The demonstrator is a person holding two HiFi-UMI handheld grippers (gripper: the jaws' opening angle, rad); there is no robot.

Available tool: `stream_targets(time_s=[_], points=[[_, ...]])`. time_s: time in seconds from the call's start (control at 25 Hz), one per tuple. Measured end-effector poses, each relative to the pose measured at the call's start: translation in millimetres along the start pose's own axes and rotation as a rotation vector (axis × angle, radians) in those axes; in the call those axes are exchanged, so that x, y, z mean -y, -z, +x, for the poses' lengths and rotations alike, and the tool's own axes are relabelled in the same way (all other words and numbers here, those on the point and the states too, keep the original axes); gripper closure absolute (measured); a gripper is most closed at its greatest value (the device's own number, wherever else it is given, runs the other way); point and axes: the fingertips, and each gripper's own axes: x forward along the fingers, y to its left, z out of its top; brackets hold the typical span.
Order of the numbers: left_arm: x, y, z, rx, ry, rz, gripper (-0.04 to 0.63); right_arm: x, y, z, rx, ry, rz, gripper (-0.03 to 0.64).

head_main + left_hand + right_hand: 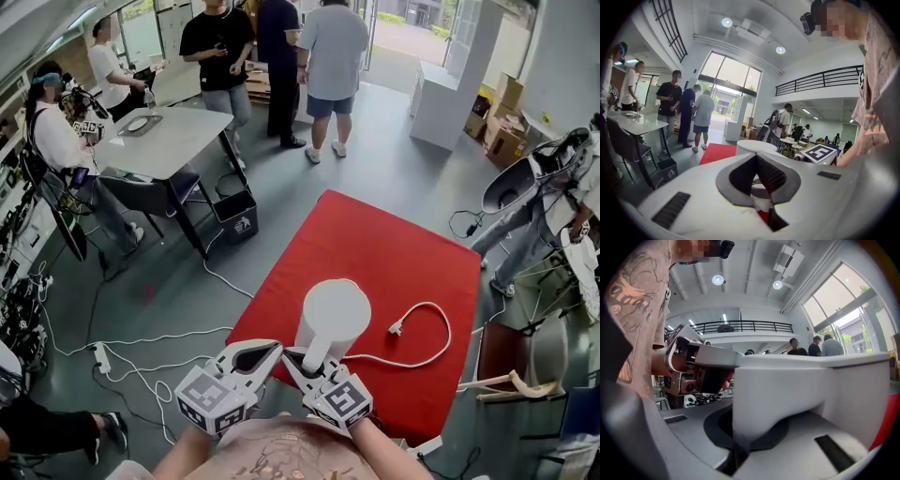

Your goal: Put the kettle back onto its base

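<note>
The kettle [333, 314] stands upright on the red tabletop [375, 234], close to its near edge and a little toward its left corner, with the handle [764, 399] turned toward the person. The right gripper [306, 366] has its fingers drawn narrow and clamped on that handle, which fills the gap between them in the right gripper view. The left gripper [272, 350] sits just beside it on the left. Its fingers look closed together with nothing in them, and its tip points at the lower part of the kettle without clearly touching it.

A white cord [437, 328] comes out from under the kettle, loops toward the right edge of the tabletop and ends in a loose plug [396, 328]. The base itself does not show, as the kettle's body covers that spot from above. Since the cord starts right beneath it, the kettle is most likely over the base already.

The carrying seems done or nearly so. Whether the kettle is fully seated or still a touch above cannot be told. What seems left is to settle it down, let go of the handle and draw the hand back.
</note>
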Motion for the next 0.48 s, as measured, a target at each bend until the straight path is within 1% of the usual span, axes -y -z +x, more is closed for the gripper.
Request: stream_targets(time_s=[0.24,0.48], points=[[-1.1,0.1,-2.7,-0.004,-0.007,-0.004,0.609,1.6,0.4,-0.3,-0.002,0.011,-0.002,0.597],[-0.4,2.7,-4.8,-0.008,-0.010,-0.006,0.609,-4.5,2.7,0.5,-0.006,0.013,-0.028,0.597]])
